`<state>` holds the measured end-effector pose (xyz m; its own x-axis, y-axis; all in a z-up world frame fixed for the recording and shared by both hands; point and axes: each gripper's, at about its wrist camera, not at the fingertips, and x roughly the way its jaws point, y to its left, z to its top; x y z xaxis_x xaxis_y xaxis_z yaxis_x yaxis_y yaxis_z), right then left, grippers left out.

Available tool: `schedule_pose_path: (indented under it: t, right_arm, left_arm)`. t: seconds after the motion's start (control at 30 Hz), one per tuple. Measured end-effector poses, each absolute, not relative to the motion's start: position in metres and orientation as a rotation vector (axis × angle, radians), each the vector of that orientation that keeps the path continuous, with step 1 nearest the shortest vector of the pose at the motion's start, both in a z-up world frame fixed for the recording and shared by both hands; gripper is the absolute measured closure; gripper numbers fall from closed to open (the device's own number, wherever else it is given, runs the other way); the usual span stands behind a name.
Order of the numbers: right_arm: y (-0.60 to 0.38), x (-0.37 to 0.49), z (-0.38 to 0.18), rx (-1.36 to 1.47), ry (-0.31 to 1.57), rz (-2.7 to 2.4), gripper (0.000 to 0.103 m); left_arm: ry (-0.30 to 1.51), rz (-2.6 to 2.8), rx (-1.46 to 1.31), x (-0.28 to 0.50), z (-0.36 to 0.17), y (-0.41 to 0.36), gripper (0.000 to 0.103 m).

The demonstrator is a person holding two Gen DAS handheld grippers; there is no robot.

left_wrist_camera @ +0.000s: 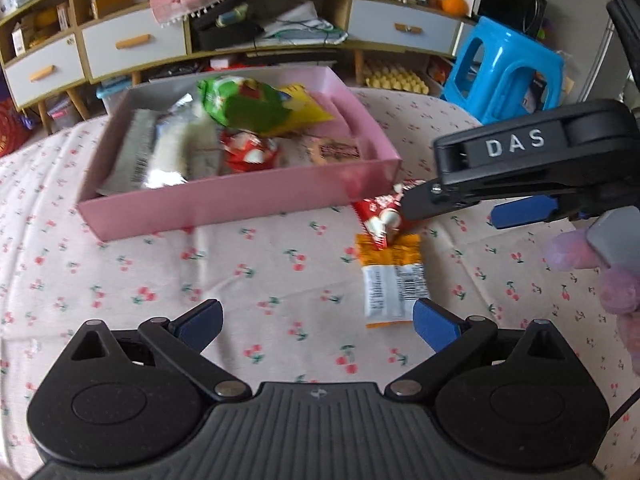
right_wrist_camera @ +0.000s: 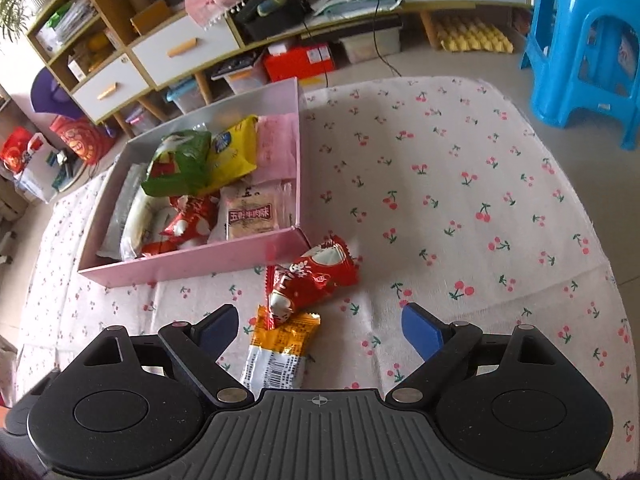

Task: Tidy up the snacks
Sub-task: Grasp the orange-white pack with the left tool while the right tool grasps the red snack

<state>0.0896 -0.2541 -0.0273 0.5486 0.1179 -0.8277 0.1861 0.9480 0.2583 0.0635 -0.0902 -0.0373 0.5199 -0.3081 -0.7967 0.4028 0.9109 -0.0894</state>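
Note:
A pink box [left_wrist_camera: 240, 200] [right_wrist_camera: 200, 264] on the cherry-print cloth holds several snack packets, among them a green bag [left_wrist_camera: 240, 104] [right_wrist_camera: 180, 164] and a yellow bag [right_wrist_camera: 236, 152]. Outside its near right corner lie a red packet [left_wrist_camera: 380, 216] [right_wrist_camera: 312, 276] and, partly under it, an orange-and-white packet [left_wrist_camera: 390, 280] [right_wrist_camera: 280, 352]. My left gripper [left_wrist_camera: 316, 320] is open above the cloth, left of the orange packet. My right gripper [right_wrist_camera: 318, 330] is open above both loose packets, with nothing pressed between its pads. In the left wrist view its black body hangs over the red packet.
A blue plastic stool [left_wrist_camera: 508, 64] [right_wrist_camera: 584, 48] stands beyond the table's far right. A low cabinet with drawers [left_wrist_camera: 132, 44] [right_wrist_camera: 184, 48] and clutter runs along the back. The cloth-covered table [right_wrist_camera: 460, 184] stretches to the right of the box.

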Motion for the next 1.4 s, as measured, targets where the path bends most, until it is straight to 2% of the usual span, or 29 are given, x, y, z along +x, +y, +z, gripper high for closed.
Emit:
schedule_pose_path:
  t: [0.17, 0.23, 0.3, 0.57, 0.63, 0.77, 0.87, 0.93, 0.97, 1.0, 1.13, 1.37, 1.4]
  right_arm:
    - [-0.261, 0.094, -0.032, 0.335, 1.015, -0.039, 0.012]
    - [-0.266, 0.098, -0.035, 0.345, 1.019, -0.022, 0.012]
    - [-0.271, 0.101, -0.038, 0.359, 1.011, 0.014, 0.012]
    - [-0.290, 0.112, -0.057, 0.468, 1.015, 0.049, 0.012]
    - [-0.290, 0.112, -0.058, 0.466, 0.996, 0.059, 0.012]
    - [-0.284, 0.114, -0.058, 0.457, 0.981, 0.085, 0.013]
    - [-0.277, 0.115, -0.057, 0.447, 0.971, 0.095, 0.026]
    - [-0.274, 0.115, -0.057, 0.445, 0.965, 0.100, 0.043]
    - [-0.273, 0.116, -0.057, 0.444, 0.964, 0.102, 0.048]
    - [-0.273, 0.116, -0.057, 0.447, 0.967, 0.107, 0.059]
    - [-0.270, 0.115, -0.057, 0.457, 0.963, 0.120, 0.067]
    - [-0.264, 0.107, -0.055, 0.462, 0.984, 0.131, 0.070]
    - [-0.262, 0.106, -0.057, 0.463, 1.001, 0.134, 0.076]
  left_arm:
    - [0.934, -0.442, 0.084, 0.064, -0.041, -0.107, 0.005]
    - [0.935, -0.456, 0.072, 0.065, -0.043, -0.111, 0.013]
    - [0.955, -0.468, 0.054, 0.068, -0.046, -0.116, 0.027]
    - [0.952, -0.470, 0.030, 0.071, -0.051, -0.125, 0.038]
    - [0.948, -0.475, 0.018, 0.072, -0.051, -0.124, 0.043]
    - [0.942, -0.478, 0.010, 0.074, -0.050, -0.124, 0.059]
    - [0.942, -0.480, 0.018, 0.074, -0.050, -0.124, 0.065]
    - [0.937, -0.483, 0.025, 0.073, -0.050, -0.125, 0.067]
    - [0.938, -0.482, 0.033, 0.072, -0.049, -0.124, 0.068]
    - [0.939, -0.482, 0.037, 0.074, -0.049, -0.123, 0.068]
    - [0.955, -0.476, 0.035, 0.072, -0.047, -0.111, 0.068]
    - [0.952, -0.427, 0.035, 0.071, -0.040, -0.074, 0.068]
    - [0.952, -0.422, 0.032, 0.071, -0.039, -0.068, 0.068]
